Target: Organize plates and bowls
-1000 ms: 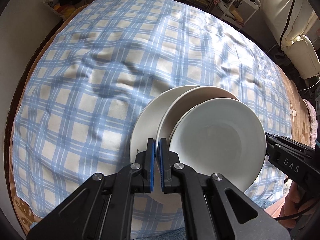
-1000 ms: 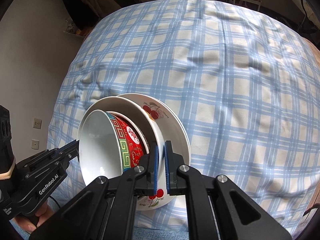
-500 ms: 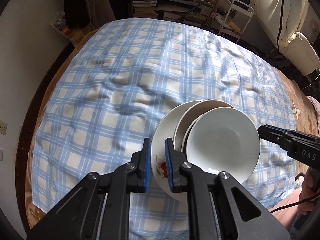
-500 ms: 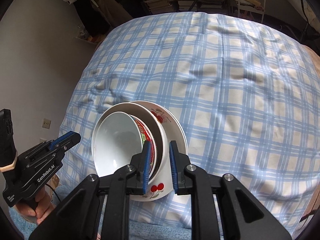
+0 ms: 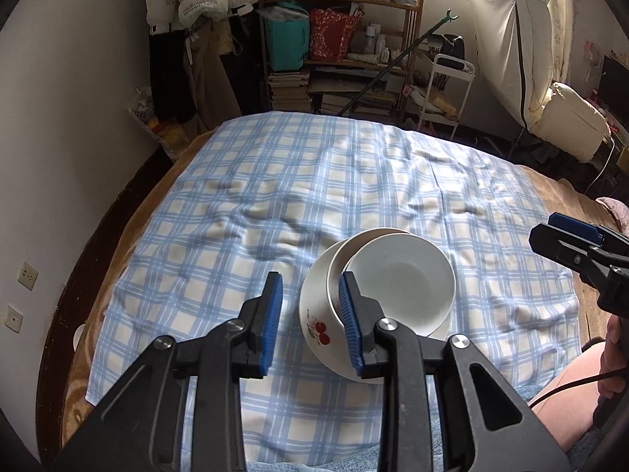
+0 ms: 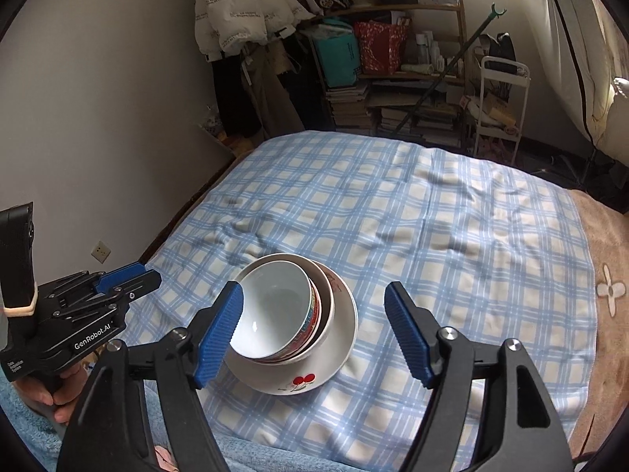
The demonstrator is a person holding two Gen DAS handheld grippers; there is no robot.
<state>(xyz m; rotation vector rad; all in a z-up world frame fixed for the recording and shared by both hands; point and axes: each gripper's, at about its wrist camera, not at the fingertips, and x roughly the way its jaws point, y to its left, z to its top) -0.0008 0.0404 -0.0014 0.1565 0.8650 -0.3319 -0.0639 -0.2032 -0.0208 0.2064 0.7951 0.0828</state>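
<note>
A stack of dishes is seen on the blue checked cloth (image 6: 452, 212) that is spread over the bed: a cherry plate (image 6: 342, 338) at the bottom, a beige bowl (image 6: 327, 295) on it, and a white bowl (image 6: 275, 303) with a red patterned outside nested on top. The left gripper (image 5: 310, 320) is held above the near edge of the plate, its fingers opening and grasping nothing. The right gripper (image 6: 314, 324) is held above the stack, its fingers also opening, with nothing pressed between them.
</note>
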